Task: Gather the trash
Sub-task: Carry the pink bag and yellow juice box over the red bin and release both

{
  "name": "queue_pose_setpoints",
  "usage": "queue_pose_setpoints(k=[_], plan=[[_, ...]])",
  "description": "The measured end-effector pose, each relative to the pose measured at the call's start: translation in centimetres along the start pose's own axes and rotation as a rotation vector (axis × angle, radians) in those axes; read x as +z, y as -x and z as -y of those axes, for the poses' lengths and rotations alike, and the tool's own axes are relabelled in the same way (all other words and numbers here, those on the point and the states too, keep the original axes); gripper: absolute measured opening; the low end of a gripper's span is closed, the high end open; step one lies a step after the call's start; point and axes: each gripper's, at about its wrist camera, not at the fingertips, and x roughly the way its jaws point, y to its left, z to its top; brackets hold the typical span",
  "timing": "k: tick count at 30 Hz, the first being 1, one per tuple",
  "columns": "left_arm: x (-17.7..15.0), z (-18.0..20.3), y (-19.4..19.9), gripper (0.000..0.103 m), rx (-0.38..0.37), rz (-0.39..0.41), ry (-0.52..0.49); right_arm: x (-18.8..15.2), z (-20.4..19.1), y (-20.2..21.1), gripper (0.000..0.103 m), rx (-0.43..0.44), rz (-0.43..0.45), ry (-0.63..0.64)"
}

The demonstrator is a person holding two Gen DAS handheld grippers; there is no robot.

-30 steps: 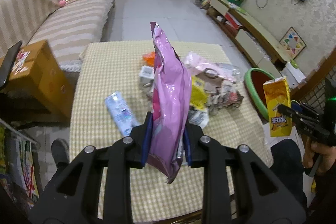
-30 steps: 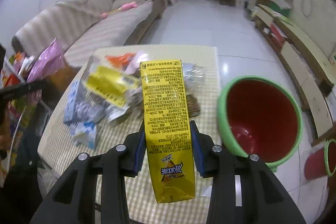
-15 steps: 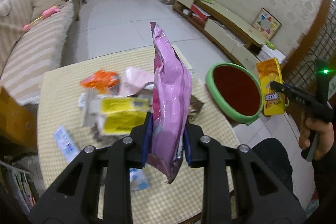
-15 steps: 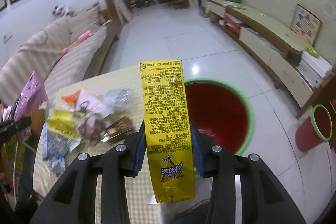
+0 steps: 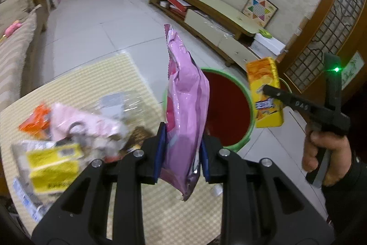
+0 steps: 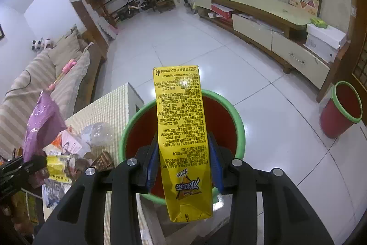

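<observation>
My left gripper (image 5: 181,153) is shut on a pink foil snack bag (image 5: 187,95), held upright over the table's right edge. My right gripper (image 6: 183,160) is shut on a yellow drink carton (image 6: 181,130), held above the red bin with a green rim (image 6: 238,121). The bin also shows in the left wrist view (image 5: 229,111), with the carton (image 5: 263,93) over its far rim. A pile of wrappers (image 5: 68,134) lies on the checked tablecloth (image 5: 96,79). The pink bag shows at the left of the right wrist view (image 6: 43,121).
A second red bin (image 6: 341,109) stands on the floor near the TV bench (image 6: 263,15). A striped sofa (image 6: 34,77) runs along the left. White tiled floor (image 6: 183,38) lies beyond the table.
Both grippers have swung right toward the red bin. The carton now hangs over the bin opening, and the pink bag has come to the table's right edge.
</observation>
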Motion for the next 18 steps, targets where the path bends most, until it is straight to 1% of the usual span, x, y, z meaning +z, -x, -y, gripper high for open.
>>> queue_pose_setpoints(k=[5, 9, 15, 17, 18], plan=[[2.2, 2.1, -2.8, 0.026, -0.035, -0.030, -0.015, 0.5, 0.7, -1.8, 0.037, 0.008, -0.025, -0.024], [3.3, 3.3, -4.5, 0.026, -0.034, -0.047, -0.031, 0.6, 1.3, -2.7, 0.037, 0.011, -0.033, -0.050], [4.5, 4.4, -6.8, 0.027, -0.038, -0.069, -0.031, 0.7, 1.9, -3.5, 0.037, -0.005, -0.043, -0.050], [4.8, 4.8, -7.3, 0.028, -0.039, -0.073, -0.027, 0.8, 1.9, -3.6, 0.037, -0.009, -0.045, -0.044], [4.9, 4.9, -7.5, 0.030, -0.039, -0.075, -0.024, 0.8, 1.8, -3.9, 0.038, -0.005, -0.056, -0.042]])
